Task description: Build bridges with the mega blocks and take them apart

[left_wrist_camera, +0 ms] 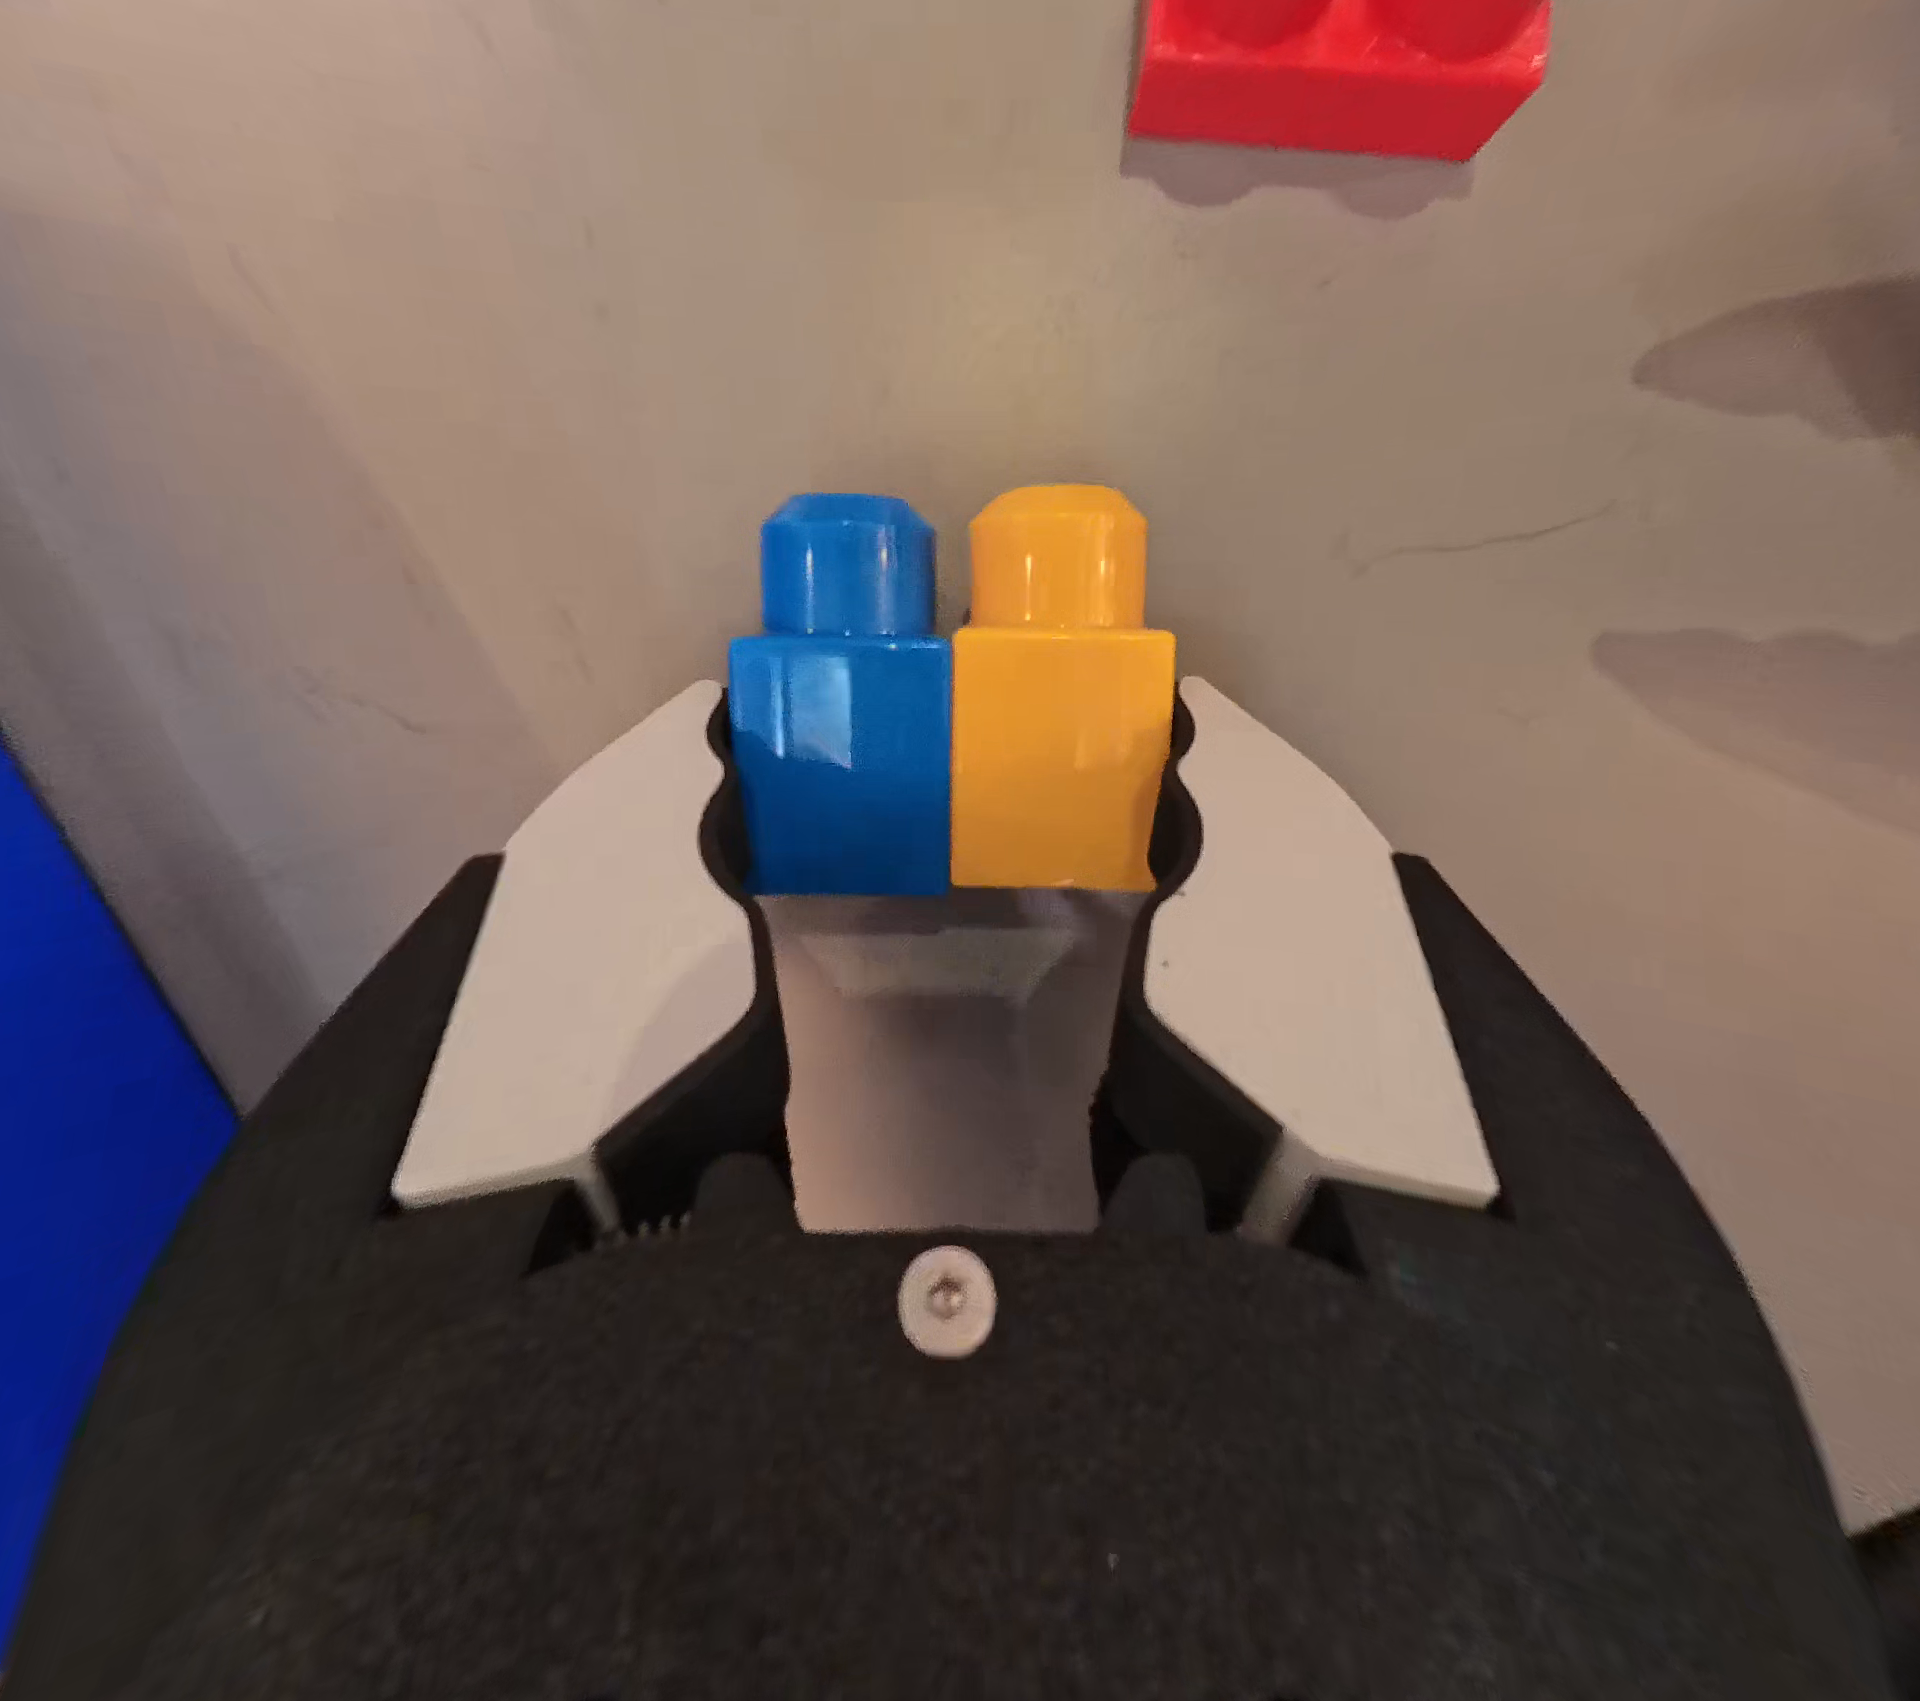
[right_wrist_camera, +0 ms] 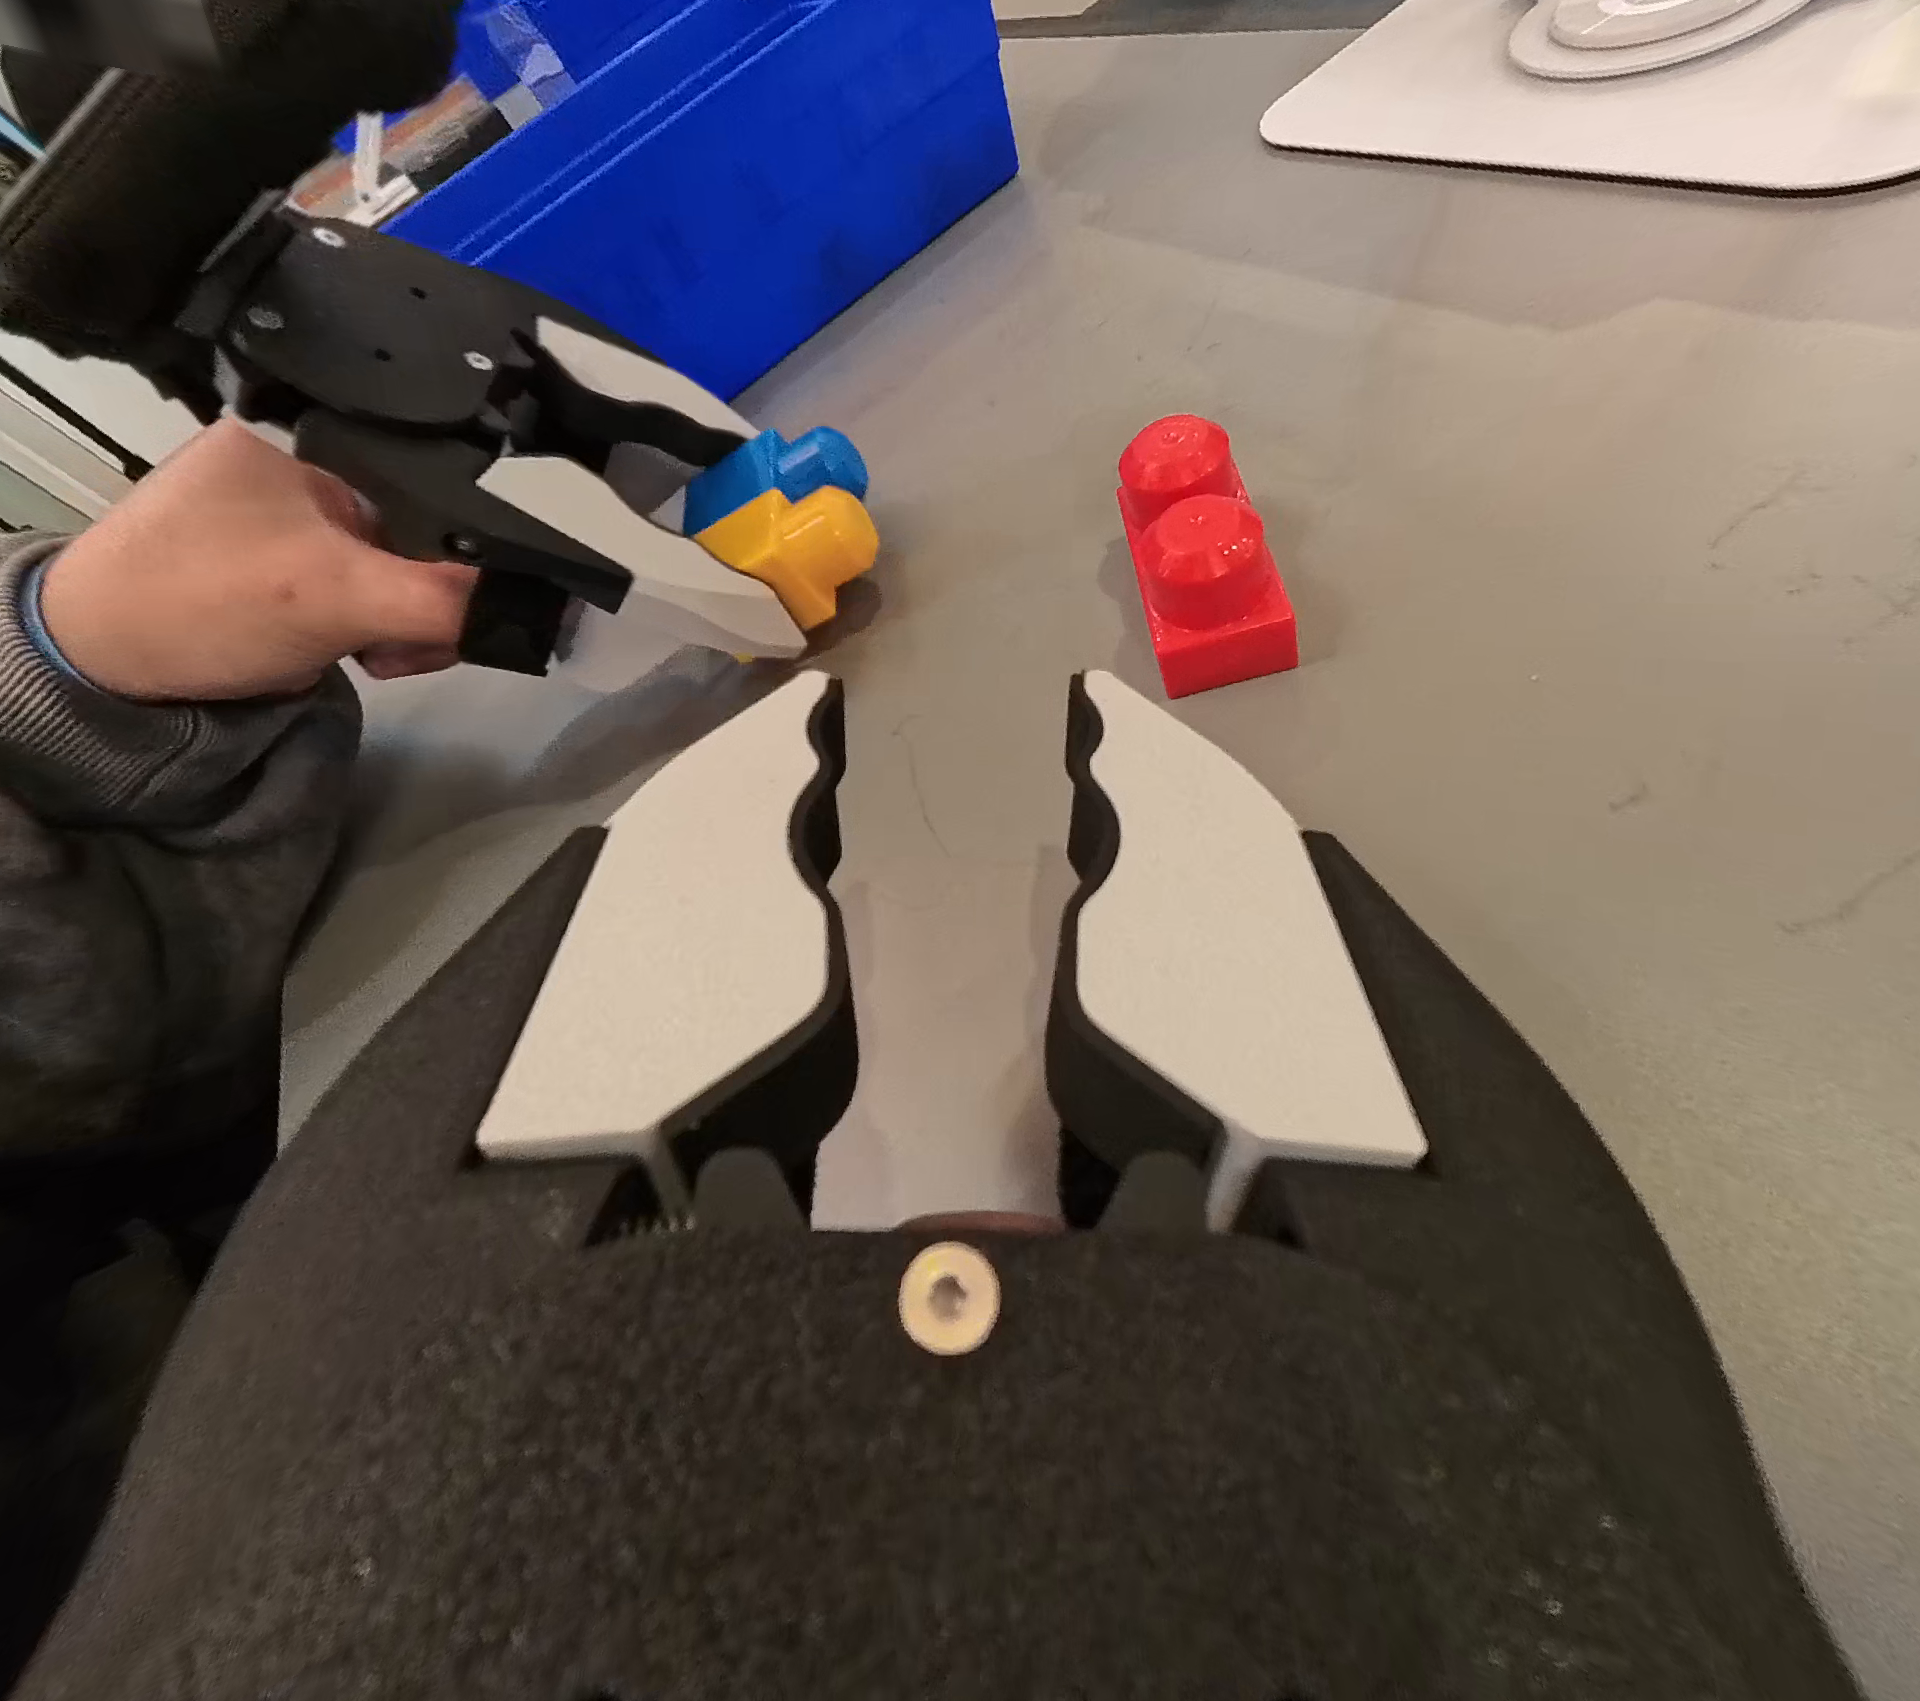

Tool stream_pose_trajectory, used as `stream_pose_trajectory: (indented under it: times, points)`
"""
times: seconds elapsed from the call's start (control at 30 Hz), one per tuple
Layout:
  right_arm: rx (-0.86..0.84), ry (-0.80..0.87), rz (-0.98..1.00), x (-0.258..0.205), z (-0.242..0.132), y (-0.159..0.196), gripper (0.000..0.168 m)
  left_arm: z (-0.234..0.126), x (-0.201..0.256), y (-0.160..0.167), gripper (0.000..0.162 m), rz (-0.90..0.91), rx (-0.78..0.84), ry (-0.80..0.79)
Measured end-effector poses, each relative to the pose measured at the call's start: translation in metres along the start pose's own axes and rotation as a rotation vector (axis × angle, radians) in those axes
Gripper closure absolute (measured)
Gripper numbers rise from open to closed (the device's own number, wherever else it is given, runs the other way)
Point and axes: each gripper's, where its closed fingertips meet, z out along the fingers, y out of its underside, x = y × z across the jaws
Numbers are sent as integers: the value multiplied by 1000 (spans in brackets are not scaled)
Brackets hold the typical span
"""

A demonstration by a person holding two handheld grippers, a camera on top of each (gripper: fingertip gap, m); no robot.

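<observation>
Blue and yellow single-stud blocks sit side by side between the fingers of your left tongs [left_wrist_camera: 951, 716], the blue block [left_wrist_camera: 836, 758] against one finger and the yellow block [left_wrist_camera: 1060, 758] against the other, so the tongs are pinching the pair together. In the right wrist view the same pair is tipped sideways, studs pointing toward the red block [right_wrist_camera: 1210, 571], and it hangs just above the grey table [right_wrist_camera: 1455, 820], or may touch it; you cannot tell which. The red two-stud block stands upright on the table, apart from the held pair. Your right tongs [right_wrist_camera: 954, 701] are spread with nothing between the fingers, near the red block but not touching it. Behind your left hand [right_wrist_camera: 208, 571] stands a blue bin [right_wrist_camera: 748, 176], and a white stand base [right_wrist_camera: 1621, 82] lies at the far right of the table.
</observation>
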Motion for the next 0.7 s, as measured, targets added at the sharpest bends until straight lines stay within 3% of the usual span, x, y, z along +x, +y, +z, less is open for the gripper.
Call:
stream_pose_trajectory:
  times: [0.17,0.33,0.47,0.6,0.7]
  points:
    - [10,12,1,3,-1,-2,127,-21,-6,-27,87,9,273,30]
    - [33,31,-4,6,-4,-6,127,-51,3,-46,87,171,579,75]
    - [38,50,-47,5,-4,-11,124,-56,12,-42,87,229,640,106]
    - [-21,142,-113,16,-15,-48,111,-67,21,-40,87,242,695,142]
    - [-246,195,-182,26,-3,-53,110,-70,22,-35,87,237,702,155]
